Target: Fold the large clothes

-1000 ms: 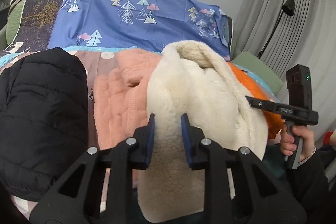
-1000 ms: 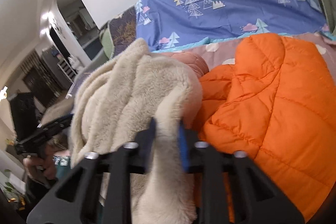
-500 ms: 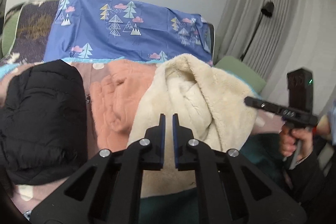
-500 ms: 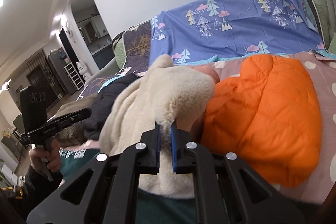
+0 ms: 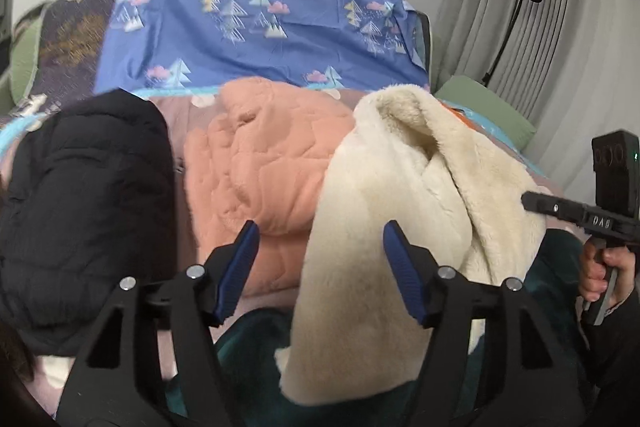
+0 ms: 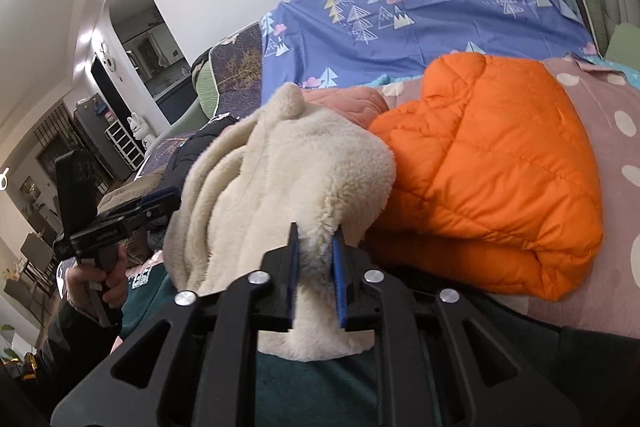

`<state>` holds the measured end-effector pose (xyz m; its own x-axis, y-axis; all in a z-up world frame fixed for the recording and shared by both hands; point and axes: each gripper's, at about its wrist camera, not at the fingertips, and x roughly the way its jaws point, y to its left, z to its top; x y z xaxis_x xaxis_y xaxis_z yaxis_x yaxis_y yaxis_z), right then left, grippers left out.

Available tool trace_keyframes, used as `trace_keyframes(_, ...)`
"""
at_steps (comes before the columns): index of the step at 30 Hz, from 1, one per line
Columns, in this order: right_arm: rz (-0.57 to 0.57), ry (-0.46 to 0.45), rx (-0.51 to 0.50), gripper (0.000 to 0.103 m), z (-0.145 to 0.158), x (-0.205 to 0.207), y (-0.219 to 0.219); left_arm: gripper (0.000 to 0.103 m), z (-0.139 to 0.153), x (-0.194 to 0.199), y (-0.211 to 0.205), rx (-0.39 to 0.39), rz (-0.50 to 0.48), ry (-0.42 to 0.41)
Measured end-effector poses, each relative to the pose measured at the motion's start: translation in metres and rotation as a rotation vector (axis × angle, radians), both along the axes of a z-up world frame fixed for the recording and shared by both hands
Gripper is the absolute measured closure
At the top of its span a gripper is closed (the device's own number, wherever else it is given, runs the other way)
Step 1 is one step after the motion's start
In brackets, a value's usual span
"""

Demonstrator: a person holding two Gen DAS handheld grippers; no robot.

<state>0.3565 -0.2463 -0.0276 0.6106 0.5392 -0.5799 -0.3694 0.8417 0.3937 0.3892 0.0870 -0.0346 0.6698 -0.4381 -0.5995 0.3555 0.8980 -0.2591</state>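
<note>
Fluffy cream coat [image 6: 280, 179]: pinched by right hand-held gripper [image 6: 316, 251], jaws opening
Left hand-held gripper [image 5: 318, 247]: opening, holding nothing

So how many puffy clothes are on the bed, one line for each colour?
Black: 1, the black jacket
Pink: 1, the pink quilted garment
Cream: 1, the cream fleece
Orange: 1, the orange puffer jacket
Total: 4

Clothes along the bed's near edge
The fleece garment [image 5: 400, 187] lies between the quilted jacket [image 5: 264, 163] and the puffer jacket [image 6: 488, 163].
</note>
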Motion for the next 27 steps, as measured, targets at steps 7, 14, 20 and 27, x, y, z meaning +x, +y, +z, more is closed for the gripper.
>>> trace_keyframes(7,-0.032,0.006,0.014,0.048,-0.003,0.020,-0.009,0.066,-0.008,0.008,-0.019,-0.041,-0.081,0.049)
trace_keyframes(14,-0.011,0.023,0.097,0.093,-0.003,0.025,-0.003,0.090,-0.010,-0.001,-0.033,-0.036,-0.129,0.063)
trace_keyframes(20,0.015,-0.062,0.095,0.094,0.018,-0.027,-0.001,0.092,0.011,-0.045,-0.021,-0.093,-0.163,0.016)
trace_keyframes(27,0.066,-0.093,0.062,0.094,0.026,-0.104,-0.003,0.092,0.008,-0.120,-0.012,-0.069,-0.191,-0.013)
